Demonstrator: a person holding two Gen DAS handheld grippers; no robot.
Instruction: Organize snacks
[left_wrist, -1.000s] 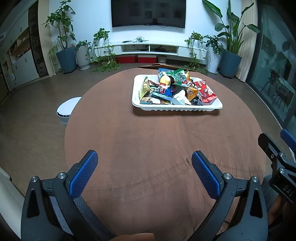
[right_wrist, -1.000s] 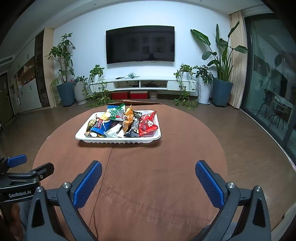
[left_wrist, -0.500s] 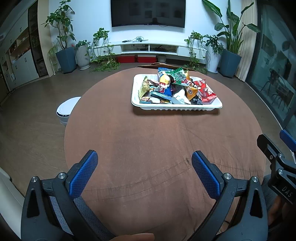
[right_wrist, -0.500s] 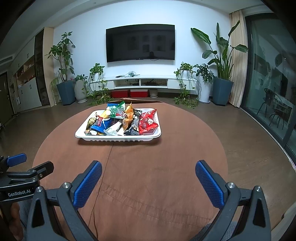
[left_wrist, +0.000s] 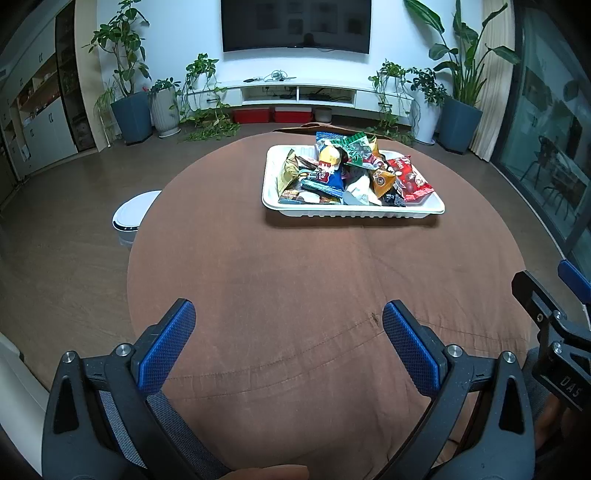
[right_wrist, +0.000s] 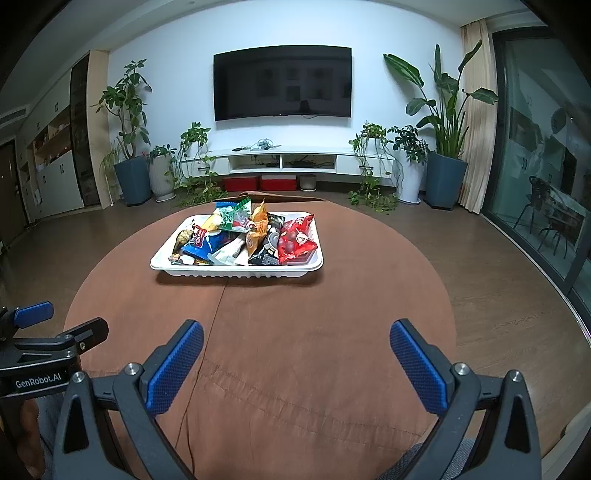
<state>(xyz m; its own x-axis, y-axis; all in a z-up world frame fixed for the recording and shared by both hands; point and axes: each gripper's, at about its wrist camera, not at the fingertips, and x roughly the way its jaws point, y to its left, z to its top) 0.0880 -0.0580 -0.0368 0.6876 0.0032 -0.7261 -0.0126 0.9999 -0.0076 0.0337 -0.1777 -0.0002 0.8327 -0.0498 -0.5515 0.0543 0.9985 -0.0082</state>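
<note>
A white tray (left_wrist: 352, 213) (right_wrist: 236, 272) stands on the far half of a round table under a brown cloth (left_wrist: 317, 280) (right_wrist: 295, 332). It holds a heap of several snack packets, among them a red one (left_wrist: 412, 180) (right_wrist: 297, 242), a blue one (left_wrist: 325, 179) (right_wrist: 201, 243) and a green one (left_wrist: 354, 146) (right_wrist: 232, 216). My left gripper (left_wrist: 288, 314) hangs open over the near part of the cloth, well short of the tray, with nothing between its fingers. My right gripper (right_wrist: 295, 334) is open too and empty, to the right of the left one.
A white round bin (left_wrist: 133, 214) stands on the floor left of the table. Beyond the table are a low TV shelf (right_wrist: 291, 162), potted plants (right_wrist: 443, 147) and glass doors (right_wrist: 546, 184) on the right. A person's fingertip (left_wrist: 273, 472) shows at the bottom edge.
Both grippers have stayed open and almost still. The views shifted very slightly; the tray and packets have not moved.
</note>
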